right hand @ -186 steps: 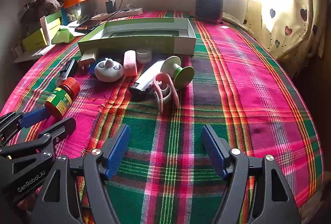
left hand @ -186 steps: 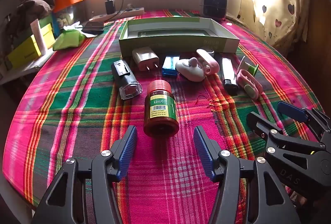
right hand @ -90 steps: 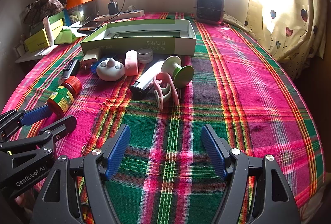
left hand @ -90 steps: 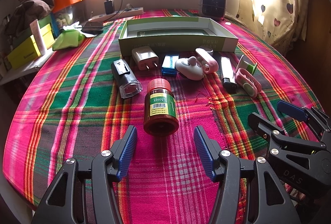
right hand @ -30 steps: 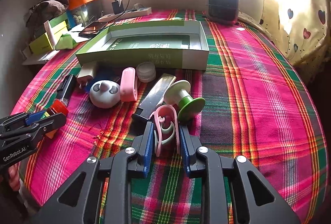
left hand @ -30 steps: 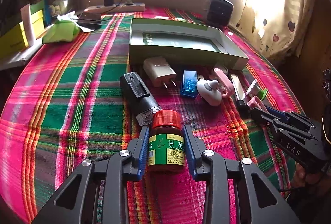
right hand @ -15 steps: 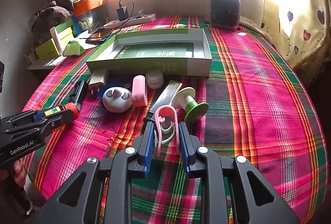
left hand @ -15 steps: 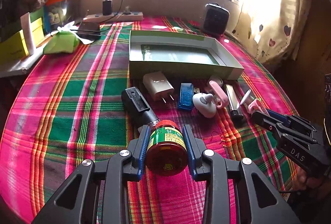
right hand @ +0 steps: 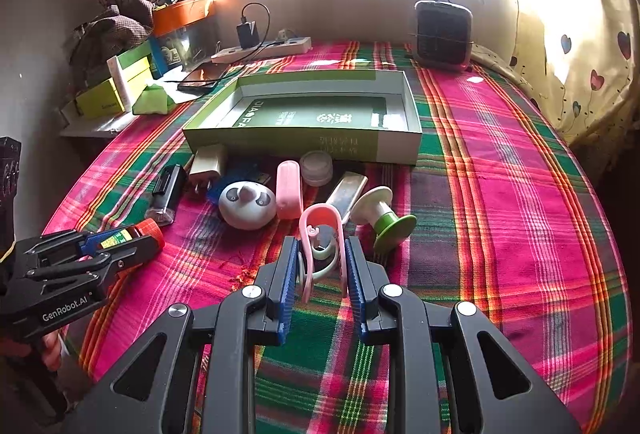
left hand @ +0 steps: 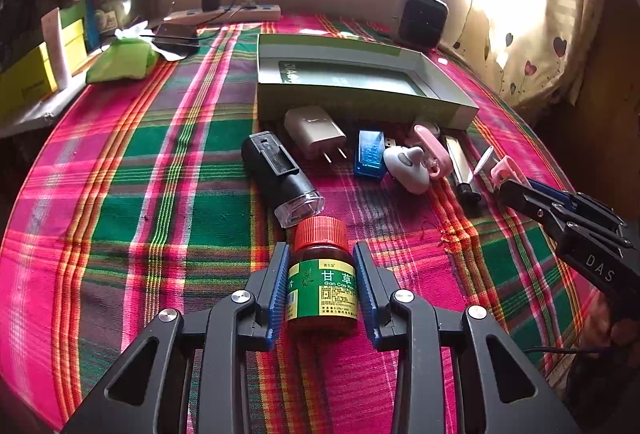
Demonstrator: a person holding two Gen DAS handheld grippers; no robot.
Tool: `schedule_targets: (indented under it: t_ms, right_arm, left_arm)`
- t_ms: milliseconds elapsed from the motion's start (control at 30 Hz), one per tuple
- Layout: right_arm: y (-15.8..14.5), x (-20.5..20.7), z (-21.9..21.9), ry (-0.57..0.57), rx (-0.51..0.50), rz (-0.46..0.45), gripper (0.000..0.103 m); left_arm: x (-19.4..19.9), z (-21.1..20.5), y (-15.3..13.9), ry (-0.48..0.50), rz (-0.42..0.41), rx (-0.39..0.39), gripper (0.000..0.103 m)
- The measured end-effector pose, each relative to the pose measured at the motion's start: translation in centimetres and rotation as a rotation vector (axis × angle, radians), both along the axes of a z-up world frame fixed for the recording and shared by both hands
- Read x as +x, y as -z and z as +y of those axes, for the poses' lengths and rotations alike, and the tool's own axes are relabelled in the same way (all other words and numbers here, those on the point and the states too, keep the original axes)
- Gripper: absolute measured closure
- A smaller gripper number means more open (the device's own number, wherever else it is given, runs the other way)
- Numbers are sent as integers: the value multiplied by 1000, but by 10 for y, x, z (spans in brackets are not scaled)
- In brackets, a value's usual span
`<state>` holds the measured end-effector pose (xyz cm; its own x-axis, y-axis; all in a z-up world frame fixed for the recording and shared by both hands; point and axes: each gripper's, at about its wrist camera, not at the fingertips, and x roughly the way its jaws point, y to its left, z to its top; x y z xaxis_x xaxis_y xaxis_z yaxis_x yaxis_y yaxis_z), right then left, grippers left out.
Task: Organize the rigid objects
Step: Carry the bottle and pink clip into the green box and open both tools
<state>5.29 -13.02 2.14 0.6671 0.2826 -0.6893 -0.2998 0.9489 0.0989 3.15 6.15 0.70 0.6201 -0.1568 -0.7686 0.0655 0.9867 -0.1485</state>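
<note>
left wrist view: the left gripper (left hand: 321, 288) pinches a brown medicine bottle (left hand: 322, 292) with a red cap, blue pads pressed on both sides of its green label, above the plaid tablecloth (left hand: 160, 193). just beyond the cap lies a black flashlight (left hand: 280, 177); farther on, left to right, a white plug adapter (left hand: 316, 131), a blue usb stick (left hand: 370, 153), a white panda-faced gadget (left hand: 408, 165), a pink case (left hand: 432, 149) and a silver bar (left hand: 460, 165). behind this row stands the open green box (left hand: 360, 103), empty. at the right edge the right gripper (left hand: 520, 189) enters.

right wrist view: the right gripper (right hand: 322, 266) pinches a pink loop-shaped clip (right hand: 322, 234) between its pads. to its right lies a green-and-white spool (right hand: 384, 218); a small round jar (right hand: 316, 161) sits near the box front. at far left the left gripper (right hand: 120, 248) carries the bottle (right hand: 136, 232).
</note>
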Motion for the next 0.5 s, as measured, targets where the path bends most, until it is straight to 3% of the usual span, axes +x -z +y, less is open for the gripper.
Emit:
schedule_targets:
  t_ms: [500]
  right_arm:
    - [1, 3, 2, 0, 9, 9, 78]
  left_arm:
    - [-2, 2, -3, 8, -15, -9, 72]
